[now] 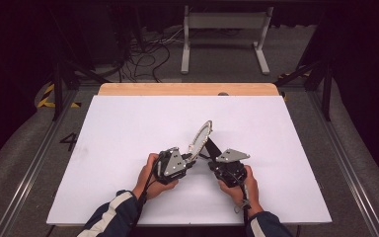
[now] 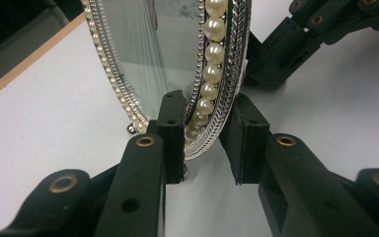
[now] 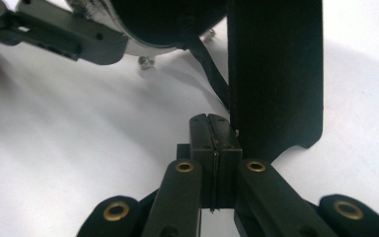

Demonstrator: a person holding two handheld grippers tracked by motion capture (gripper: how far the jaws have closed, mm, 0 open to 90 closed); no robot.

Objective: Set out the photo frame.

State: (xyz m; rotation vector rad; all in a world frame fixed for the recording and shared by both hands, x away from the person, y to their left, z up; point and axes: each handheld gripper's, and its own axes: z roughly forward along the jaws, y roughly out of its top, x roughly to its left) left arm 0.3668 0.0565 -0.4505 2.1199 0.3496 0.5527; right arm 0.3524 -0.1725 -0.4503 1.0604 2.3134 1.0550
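Standing tilted on the white desk [image 1: 128,128], an oval frame [image 1: 201,137] with a silver rim and a row of pearls sits between the two grippers, just ahead of both. The left gripper [image 1: 190,157] reaches its lower edge from the near left. In the left gripper view, its jaws straddle the rim of the frame [image 2: 212,74]: the left pad lies against the glass face, while the right pad stands a little off the braided silver edge, so the jaws are partly spread around the rim and not clamped on it. A small ball foot [image 2: 132,129] of the frame rests on the desk just left of the left jaw.

The right gripper [image 1: 212,157] comes in from the near right, behind the frame. In the right gripper view, its jaws [image 3: 214,143] are pressed together, with nothing seen between them, and their tips sit right against the lower edge of the black stand [image 3: 276,74] that props the frame from the back. The other gripper's arm crosses the upper left of that view, beneath the frame's dark back [image 3: 168,19].

Each gripper is held in one of the person's hands, sleeves entering from the near edge of the desk.
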